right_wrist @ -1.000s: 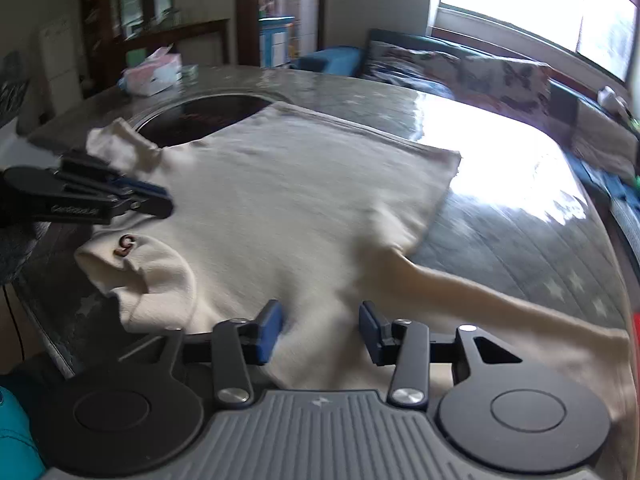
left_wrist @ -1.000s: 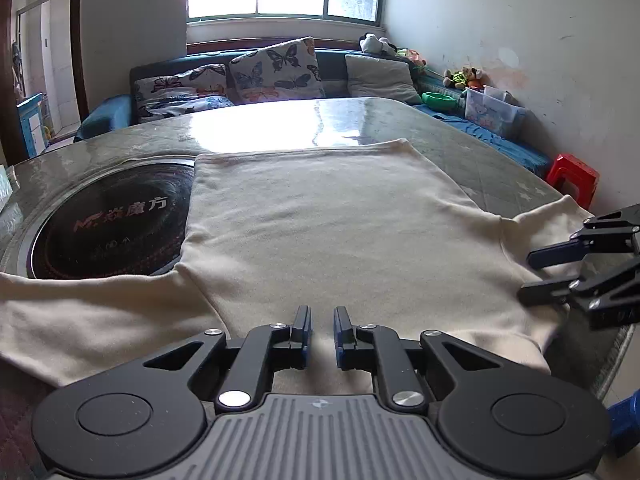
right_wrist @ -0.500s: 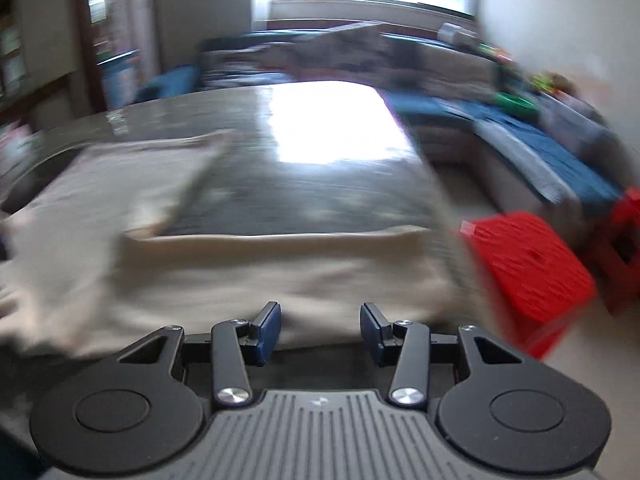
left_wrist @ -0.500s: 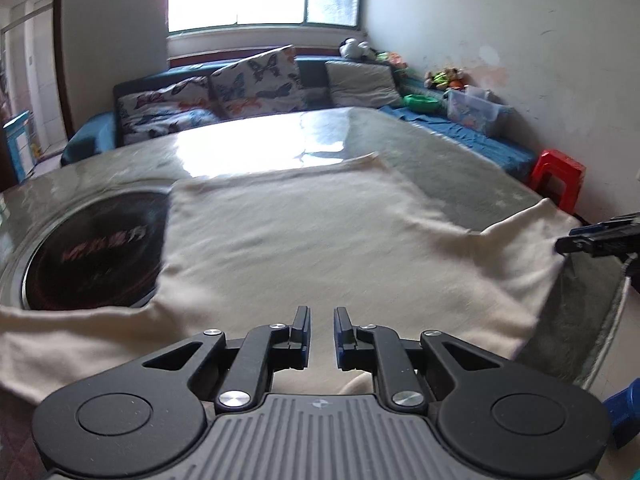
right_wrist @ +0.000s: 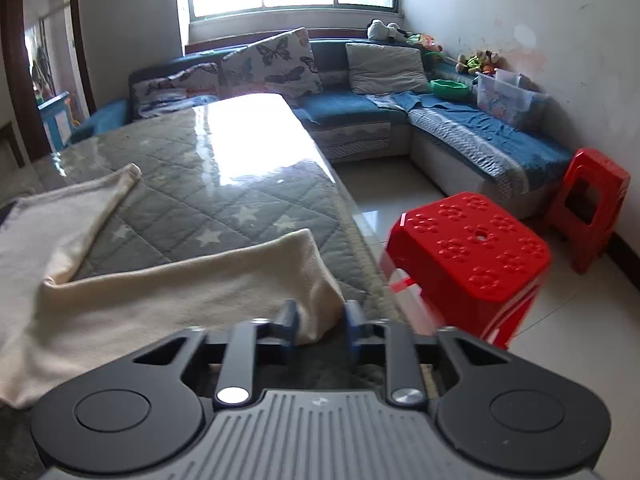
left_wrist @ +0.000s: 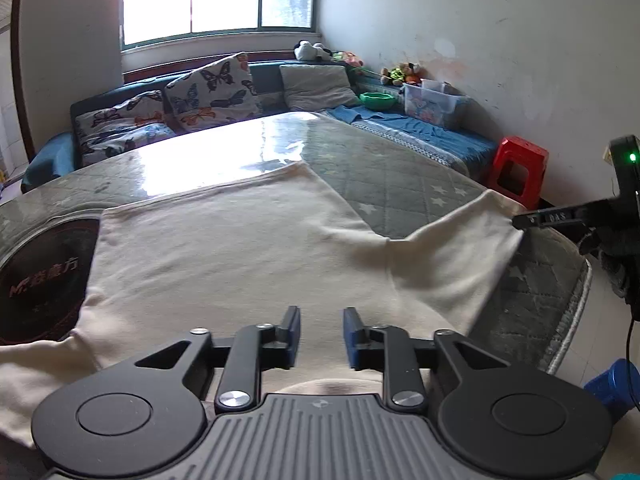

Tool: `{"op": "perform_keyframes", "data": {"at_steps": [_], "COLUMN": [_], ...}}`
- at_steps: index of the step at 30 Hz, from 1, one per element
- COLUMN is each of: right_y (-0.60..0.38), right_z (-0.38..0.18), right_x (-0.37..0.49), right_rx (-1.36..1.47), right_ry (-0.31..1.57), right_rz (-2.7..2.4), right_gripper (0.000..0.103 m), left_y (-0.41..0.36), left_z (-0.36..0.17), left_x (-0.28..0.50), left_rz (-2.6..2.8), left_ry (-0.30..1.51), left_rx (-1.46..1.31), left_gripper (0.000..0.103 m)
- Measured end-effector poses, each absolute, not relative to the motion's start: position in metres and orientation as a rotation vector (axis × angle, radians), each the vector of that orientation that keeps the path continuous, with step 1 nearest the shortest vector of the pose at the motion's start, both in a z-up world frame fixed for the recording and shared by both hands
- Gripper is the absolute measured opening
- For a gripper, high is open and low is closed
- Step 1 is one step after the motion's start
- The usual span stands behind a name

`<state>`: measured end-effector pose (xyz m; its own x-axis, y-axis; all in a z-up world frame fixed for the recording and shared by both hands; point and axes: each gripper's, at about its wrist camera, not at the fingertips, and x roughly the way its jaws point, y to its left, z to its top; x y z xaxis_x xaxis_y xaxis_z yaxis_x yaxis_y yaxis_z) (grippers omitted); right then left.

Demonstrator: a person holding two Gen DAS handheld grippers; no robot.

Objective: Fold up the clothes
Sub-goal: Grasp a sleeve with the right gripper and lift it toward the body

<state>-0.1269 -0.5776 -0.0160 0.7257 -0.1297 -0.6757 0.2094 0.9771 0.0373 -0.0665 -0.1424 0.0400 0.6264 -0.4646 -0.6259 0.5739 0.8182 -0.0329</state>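
Tabletop [left_wrist: 400,184]: grey quilted cover w/ star print under a glossy clear sheet, window glare across the far half. A dark round inset w/ lettering [left_wrist: 44,276] sits at the left edge in the left wrist view. Room: blue L-shaped sofa [right_wrist: 352,108] w/ butterfly cushions [left_wrist: 212,88] under the window, soft toys and a clear plastic box [left_wrist: 432,102] along the white wall, red stools [right_wrist: 472,256] on the tiled floor beside the tabletop.

Cream sweatshirt [left_wrist: 224,248] lies flat on the tabletop, back side up as far as can be told. Hem toward the sofa, neck end toward the cameras, so body's long axis runs near-to-far. Sleeves spread crosswise; right sleeve [right_wrist: 192,284] stretches to the tabletop's right edge.

Left claw [left_wrist: 320,334] hovers over the neck end, jaws opening, cloth below but not pinched. Right claw [right_wrist: 320,326] at the right sleeve's cuff, jaws closing w/ the cuff corner between them; pads look to be touching it.

Vs 1 s ago: right claw swung from the collar area out to the sleeve end and went from wide to nearly clenched. Left claw's gap widened; more of the right sleeve now in its view, pulled out straighter.
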Motion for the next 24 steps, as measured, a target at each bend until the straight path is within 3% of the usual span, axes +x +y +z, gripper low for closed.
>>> {"op": "perform_keyframes", "data": {"at_steps": [8, 17, 24], "right_y": [-0.577, -0.578, -0.557], "right_z": [0.012, 0.015, 0.066], "right_x": [-0.135, -0.137, -0.14], "right_rx": [0.139, 0.173, 0.14], "right_ry": [0.628, 0.633, 0.541], "right_rz": [-0.18, -0.18, -0.084], "right_gripper": [0.008, 0.007, 0.007], "left_y": [-0.165, -0.186, -0.167], "left_z": [0.038, 0.02, 0.03], "left_x": [-0.073, -0.075, -0.072], "left_rz": [-0.666, -0.718, -0.697], "left_ry": [0.653, 0.685, 0.669], "left_rx": [0.191, 0.21, 0.151], "left_gripper": [0.027, 0.027, 0.028]}}
